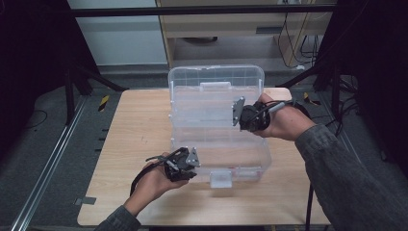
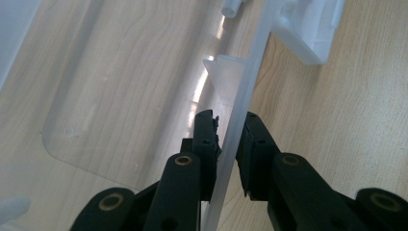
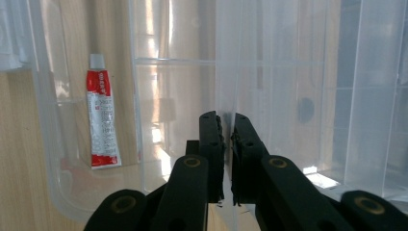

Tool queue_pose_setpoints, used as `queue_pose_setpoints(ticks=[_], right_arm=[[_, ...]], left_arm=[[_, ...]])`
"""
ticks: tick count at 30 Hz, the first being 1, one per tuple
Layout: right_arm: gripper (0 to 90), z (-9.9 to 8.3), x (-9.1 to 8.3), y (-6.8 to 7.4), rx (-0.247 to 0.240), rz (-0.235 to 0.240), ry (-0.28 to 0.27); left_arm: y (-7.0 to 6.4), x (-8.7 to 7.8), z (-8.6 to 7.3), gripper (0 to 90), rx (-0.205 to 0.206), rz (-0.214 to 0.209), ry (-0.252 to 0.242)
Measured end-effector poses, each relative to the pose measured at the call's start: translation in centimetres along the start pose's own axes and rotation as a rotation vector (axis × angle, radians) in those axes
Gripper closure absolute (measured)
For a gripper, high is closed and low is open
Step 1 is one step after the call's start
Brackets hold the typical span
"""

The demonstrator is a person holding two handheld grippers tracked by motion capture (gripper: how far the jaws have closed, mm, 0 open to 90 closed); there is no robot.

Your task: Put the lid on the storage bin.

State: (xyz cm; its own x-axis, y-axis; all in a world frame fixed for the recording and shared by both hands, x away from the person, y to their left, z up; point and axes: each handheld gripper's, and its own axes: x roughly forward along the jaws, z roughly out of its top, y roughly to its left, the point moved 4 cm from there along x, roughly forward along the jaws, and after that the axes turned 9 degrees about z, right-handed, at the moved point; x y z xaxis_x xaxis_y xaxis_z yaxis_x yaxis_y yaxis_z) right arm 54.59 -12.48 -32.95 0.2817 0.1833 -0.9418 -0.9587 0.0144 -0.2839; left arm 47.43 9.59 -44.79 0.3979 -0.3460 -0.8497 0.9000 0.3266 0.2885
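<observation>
Gripping clear ribbed plastic box [image 1: 219, 139]

A light wooden table [image 1: 134, 144] carries a clear plastic box [image 1: 219, 159] near its middle

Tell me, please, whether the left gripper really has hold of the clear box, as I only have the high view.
Observer: Yes. The left gripper has one jaw on each side of the box's front wall, and they are closed against it.
Operator: Thank you. And the right gripper?
Observer: The right gripper pinches a thin clear panel of the lid edge-on, with its jaws almost together.
Operator: Is there anything in the box?
Observer: A red and white tube shows through the plastic, apparently lying inside.
</observation>
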Motion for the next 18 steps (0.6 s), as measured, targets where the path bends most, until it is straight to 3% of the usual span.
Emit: queue_pose_setpoints(ticks=[7,14,15,16,18], right_arm=[[86.0,-0.5,-0.2,1.9,-0.013,0.024,-0.02],[85.8,-0.8,-0.1,2.4,-0.009,0.029,-0.031],[85.9,-0.7,-0.1,2.5,-0.011,0.034,-0.035],[85.8,-0.7,-0.1,2.6,-0.013,0.035,-0.035],[85.7,-0.8,0.0,2.8,-0.013,0.034,-0.033]], left_arm=[[-0.1,0.0,0.0,77.5,0.005,0.007,0.0],[-0.2,0.0,0.0,76.9,0.012,0.016,0.0],[-0.5,0.0,-0.1,76.8,-0.026,0.012,0.004],[-0.2,0.0,0.0,76.8,0.011,0.019,0.001],[-0.3,0.0,0.0,76.7,0.01,0.022,-0.001]])
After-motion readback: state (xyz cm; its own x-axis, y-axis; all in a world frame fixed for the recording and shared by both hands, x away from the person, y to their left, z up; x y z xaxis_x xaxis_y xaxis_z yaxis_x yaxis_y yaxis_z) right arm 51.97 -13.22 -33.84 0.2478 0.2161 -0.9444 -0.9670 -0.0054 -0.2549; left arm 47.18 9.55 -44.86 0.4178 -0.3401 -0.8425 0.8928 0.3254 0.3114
